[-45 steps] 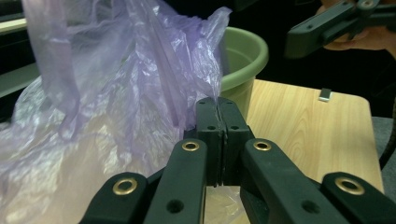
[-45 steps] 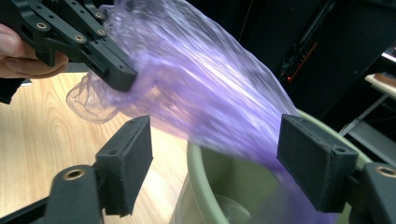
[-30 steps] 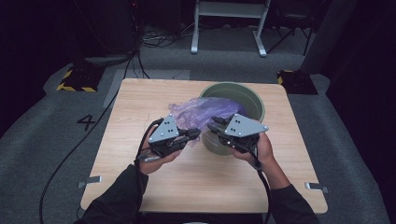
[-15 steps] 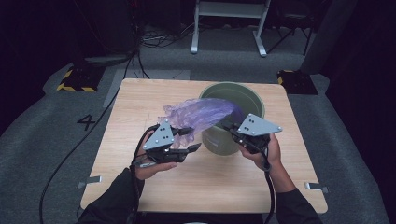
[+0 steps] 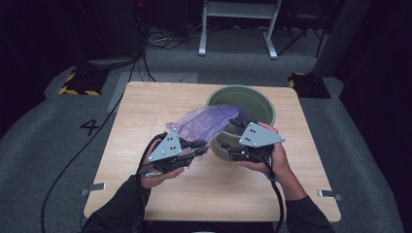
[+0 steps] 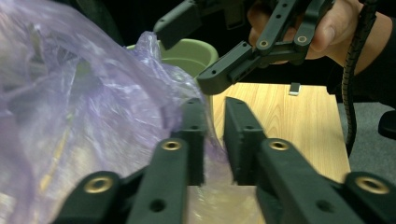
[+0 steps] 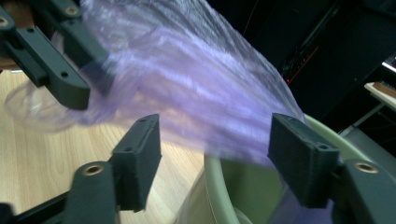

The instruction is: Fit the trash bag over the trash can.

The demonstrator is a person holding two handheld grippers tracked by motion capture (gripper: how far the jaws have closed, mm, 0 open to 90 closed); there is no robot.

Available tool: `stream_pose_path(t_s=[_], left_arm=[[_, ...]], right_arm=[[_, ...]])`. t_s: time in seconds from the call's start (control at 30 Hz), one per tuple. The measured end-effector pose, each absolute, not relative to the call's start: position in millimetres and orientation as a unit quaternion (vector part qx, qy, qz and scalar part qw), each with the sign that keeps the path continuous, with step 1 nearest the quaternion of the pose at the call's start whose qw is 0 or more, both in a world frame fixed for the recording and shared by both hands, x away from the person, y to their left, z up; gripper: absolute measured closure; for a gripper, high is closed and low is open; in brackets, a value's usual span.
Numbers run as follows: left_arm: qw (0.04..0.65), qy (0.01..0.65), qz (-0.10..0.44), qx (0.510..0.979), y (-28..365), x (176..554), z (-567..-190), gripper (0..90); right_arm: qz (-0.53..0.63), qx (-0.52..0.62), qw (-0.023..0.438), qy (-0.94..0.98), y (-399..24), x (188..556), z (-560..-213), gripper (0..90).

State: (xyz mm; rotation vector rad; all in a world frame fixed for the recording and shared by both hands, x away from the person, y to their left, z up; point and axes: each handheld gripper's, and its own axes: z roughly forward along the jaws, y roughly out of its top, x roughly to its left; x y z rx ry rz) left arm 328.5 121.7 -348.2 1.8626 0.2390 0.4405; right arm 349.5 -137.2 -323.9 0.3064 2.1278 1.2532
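Left gripper (image 5: 203,148) fingers have just been closing and now pinch a fold of the purple plastic bag (image 5: 204,124), film caught in the narrow gap between them. Bag is thin, translucent, crinkled, pale violet; it stretches from that pinch across the wooden table (image 5: 160,102) up over the near rim of the green bucket (image 5: 257,104), part of it hanging inside. Right gripper (image 5: 232,133) fingers have just been opening and stand wide apart, pads off the film, straddling the bucket's rim where the bag crosses it. Bucket sits toward the table's far right.
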Motion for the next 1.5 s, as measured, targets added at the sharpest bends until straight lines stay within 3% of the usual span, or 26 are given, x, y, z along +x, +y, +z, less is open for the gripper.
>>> stream_pose_path(t_s=[0.1, 0.2, 0.4, 0.5, 0.63, 0.8, 0.93, 1.27, 1.47, 1.5], left_arm=[[0.568, 0.094, 0.183, 0.797, 119, 327, -347, 84.5], [0.566, 0.087, 0.180, 0.800, 117, 326, -347, 84.8], [0.559, 0.080, 0.183, 0.805, 115, 322, -347, 83.3], [0.558, 0.080, 0.185, 0.805, 116, 321, -346, 80.7], [0.567, 0.077, 0.185, 0.799, 120, 320, -347, 68.5], [0.577, 0.095, 0.192, 0.788, 132, 319, -349, 43.9], [0.596, 0.110, 0.192, 0.772, 143, 319, -350, 34.5], [0.591, 0.141, 0.165, 0.777, 147, 340, -359, 25.8], [0.587, 0.145, 0.143, 0.783, 136, 353, -362, 28.7], [0.587, 0.143, 0.139, 0.785, 135, 355, -362, 32.9]], right_arm=[[0.474, 0.103, 0.331, 0.809, -131, 349, -322, 29.9], [0.460, 0.089, 0.339, 0.816, -123, 348, -323, 35.5], [0.442, 0.046, 0.347, 0.826, -114, 344, -327, 75.5], [0.441, 0.045, 0.346, 0.827, -113, 342, -330, 89.2], [0.453, 0.065, 0.341, 0.821, -121, 343, -329, 90.0], [0.465, 0.103, 0.342, 0.810, -139, 345, -328, 90.0], [0.476, 0.128, 0.340, 0.801, -157, 345, -327, 90.0], [0.486, 0.157, 0.330, 0.794, -187, 339, -332, 90.0], [0.492, 0.167, 0.328, 0.789, -199, 337, -333, 90.0], [0.492, 0.168, 0.326, 0.789, -201, 337, -333, 90.0]])
